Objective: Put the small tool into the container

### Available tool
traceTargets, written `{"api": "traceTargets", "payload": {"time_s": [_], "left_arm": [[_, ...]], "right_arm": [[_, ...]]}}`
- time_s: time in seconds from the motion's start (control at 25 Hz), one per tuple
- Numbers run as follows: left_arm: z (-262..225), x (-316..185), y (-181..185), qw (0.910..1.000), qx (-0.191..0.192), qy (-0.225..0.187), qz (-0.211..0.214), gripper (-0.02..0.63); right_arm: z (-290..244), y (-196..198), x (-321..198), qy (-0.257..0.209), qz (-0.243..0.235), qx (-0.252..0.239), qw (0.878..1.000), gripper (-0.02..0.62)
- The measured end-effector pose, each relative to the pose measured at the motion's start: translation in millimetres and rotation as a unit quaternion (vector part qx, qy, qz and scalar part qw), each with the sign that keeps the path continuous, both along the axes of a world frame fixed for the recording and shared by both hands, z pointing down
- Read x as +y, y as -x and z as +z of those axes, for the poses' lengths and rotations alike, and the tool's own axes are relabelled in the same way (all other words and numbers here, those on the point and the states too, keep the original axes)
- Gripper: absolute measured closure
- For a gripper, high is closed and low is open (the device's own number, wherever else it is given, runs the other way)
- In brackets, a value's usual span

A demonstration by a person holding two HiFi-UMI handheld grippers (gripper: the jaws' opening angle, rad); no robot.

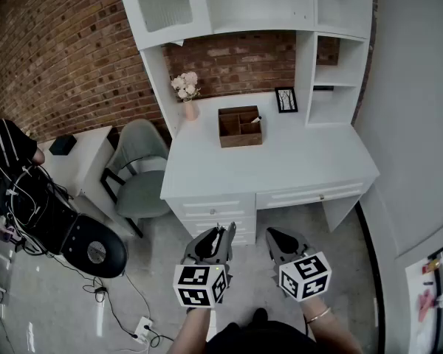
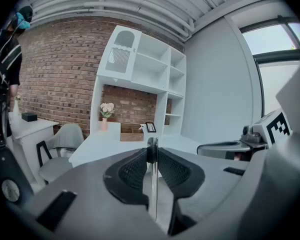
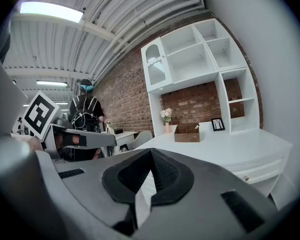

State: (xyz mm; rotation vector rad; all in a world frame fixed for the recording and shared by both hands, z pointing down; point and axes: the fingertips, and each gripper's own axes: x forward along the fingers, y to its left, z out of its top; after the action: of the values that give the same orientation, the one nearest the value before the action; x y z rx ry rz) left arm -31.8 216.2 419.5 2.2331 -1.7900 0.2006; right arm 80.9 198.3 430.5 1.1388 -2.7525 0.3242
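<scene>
A thin flat metal tool (image 2: pixel 152 184) with a rounded tip stands upright between the pads of my left gripper (image 2: pixel 152 149), which is shut on it. In the head view that gripper (image 1: pixel 223 232) hovers over the floor in front of the white desk (image 1: pixel 303 161), well short of it. My right gripper (image 1: pixel 275 236) hangs beside it on the right, jaws shut with nothing between them (image 3: pixel 150 154). The container, a brown wooden box (image 1: pixel 240 126) with open compartments, sits at the back middle of the desk, far ahead of both grippers (image 2: pixel 131 134) (image 3: pixel 187 133).
On the desk stand a pink vase of flowers (image 1: pixel 186 94) and a small picture frame (image 1: pixel 286 99), under a white shelf unit (image 1: pixel 280 6). A grey chair (image 1: pixel 138 168) stands left of the desk. Cables and a black round base (image 1: pixel 94 248) lie on the floor at left, near a person (image 3: pixel 86 116).
</scene>
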Motion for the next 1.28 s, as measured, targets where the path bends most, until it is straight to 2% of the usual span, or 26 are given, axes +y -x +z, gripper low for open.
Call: {"api": "traceTargets", "payload": {"time_s": [0.36,0.76,1.08,1.28], "left_arm": [[0,-12,-6,1.0000,0.003,0.002,-0.006,0.532],[-11,-25,-4,0.9998,-0.002,-0.007,-0.016,0.532],[-10,-62,8,0.9997,-0.005,-0.007,-0.022,0.532],[-2,-102,21,0.9999,0.002,0.001,-0.017,0.532]], "right_arm": [[3,-10,-11,0.002,0.000,0.002,1.000,0.591],[6,-28,-16,0.017,0.003,-0.023,1.000,0.591],[11,-30,-52,0.031,0.013,-0.029,0.999,0.591],[18,-16,-90,0.039,0.016,-0.024,0.999,0.591]]}}
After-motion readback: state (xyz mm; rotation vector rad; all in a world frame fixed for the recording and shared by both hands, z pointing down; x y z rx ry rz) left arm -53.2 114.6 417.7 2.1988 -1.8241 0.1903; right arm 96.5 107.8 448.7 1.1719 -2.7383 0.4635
